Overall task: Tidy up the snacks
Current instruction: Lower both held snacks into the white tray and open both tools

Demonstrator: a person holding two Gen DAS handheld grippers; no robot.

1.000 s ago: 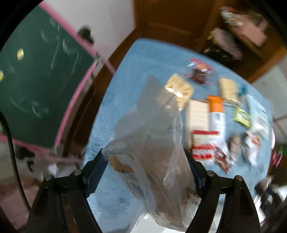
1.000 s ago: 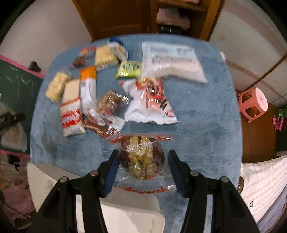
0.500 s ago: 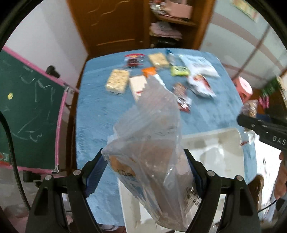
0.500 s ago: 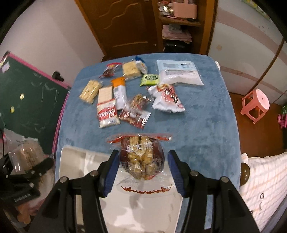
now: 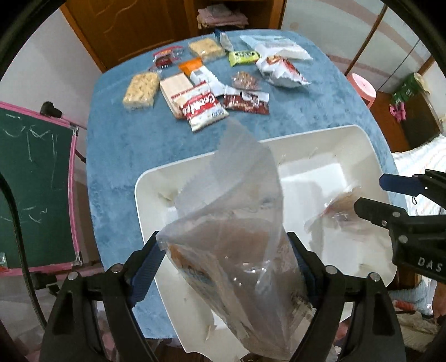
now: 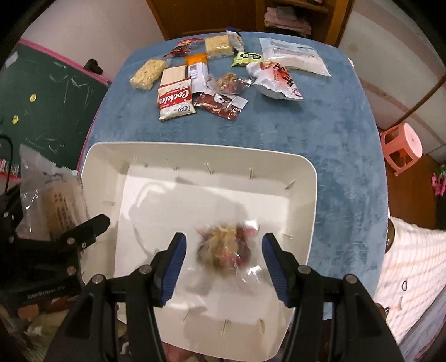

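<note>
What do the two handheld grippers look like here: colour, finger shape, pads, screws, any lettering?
Both the left gripper and the right gripper are black plastic, with two angular fingers lined with ribbed blue pads and silver screw heads at the joints. White lettering beginning "DAS" marks the right gripper's body in the left wrist view.

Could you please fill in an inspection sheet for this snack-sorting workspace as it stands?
Surface: blue tablecloth, with a white tray at its near edge.
Job's things: clear biscuit bag held above the tray; nut snack packet blurred, over the tray floor; Cookies packet and other snack packets grouped at the far end.
Clutter: nothing seen.
Grippers: left tongs press on the biscuit bag, though the jaws have just been opening; right tongs open, pads clear of the nut snack packet.
Cables: black cable beside the left tongs.
Surroundings: green chalkboard, pink stool, wooden door.
</note>
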